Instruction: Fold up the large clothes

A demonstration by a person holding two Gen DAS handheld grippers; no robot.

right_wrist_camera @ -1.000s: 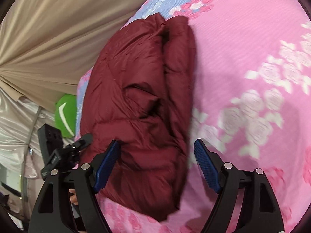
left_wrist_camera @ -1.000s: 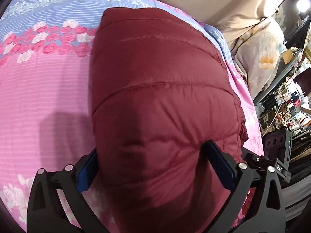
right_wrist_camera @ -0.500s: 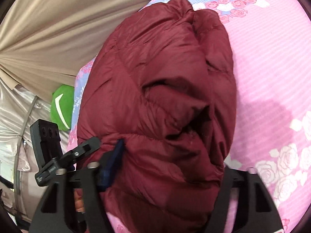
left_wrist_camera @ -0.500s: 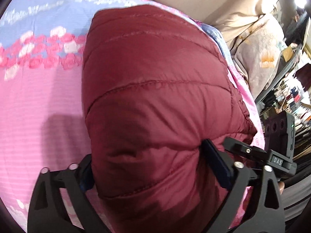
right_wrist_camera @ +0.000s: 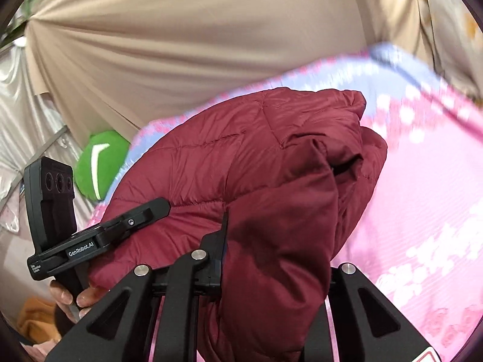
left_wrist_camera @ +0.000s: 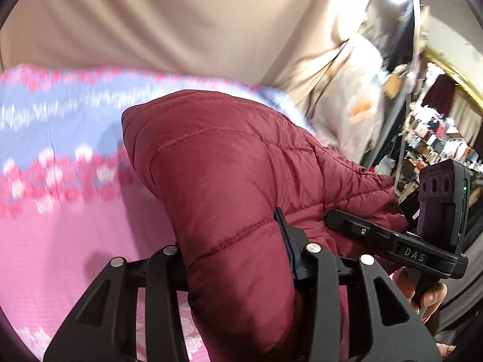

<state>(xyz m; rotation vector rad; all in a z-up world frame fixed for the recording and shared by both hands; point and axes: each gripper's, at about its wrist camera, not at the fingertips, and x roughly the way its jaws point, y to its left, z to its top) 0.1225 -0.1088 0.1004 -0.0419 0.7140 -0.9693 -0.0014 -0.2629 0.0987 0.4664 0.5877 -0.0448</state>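
Note:
A folded dark red quilted jacket point(left_wrist_camera: 226, 166) bulges up between the fingers of my left gripper point(left_wrist_camera: 232, 241). The jaws are closing and the blue pads press into its near end. In the right wrist view the same jacket point(right_wrist_camera: 241, 157) is pinched by my right gripper point(right_wrist_camera: 277, 241), whose jaws are also closing. Its right finger is buried under the fabric. The bundle hangs raised over the pink floral bedsheet point(left_wrist_camera: 60, 226) point(right_wrist_camera: 422, 196). Each view also shows the other hand's black handle unit point(left_wrist_camera: 437, 211) point(right_wrist_camera: 51, 205) pressed against the jacket's side.
A beige curtain point(left_wrist_camera: 181, 24) point(right_wrist_camera: 181, 45) hangs behind the bed. A green plush point(right_wrist_camera: 99, 163) lies at the bed's left edge. A pale blanket point(left_wrist_camera: 356, 90) and cluttered shelves point(left_wrist_camera: 437, 138) stand to the right.
Both grippers have closed on the jacket's near end and lifted it off the sheet. Both views have swung upward, and more of the curtain shows now.

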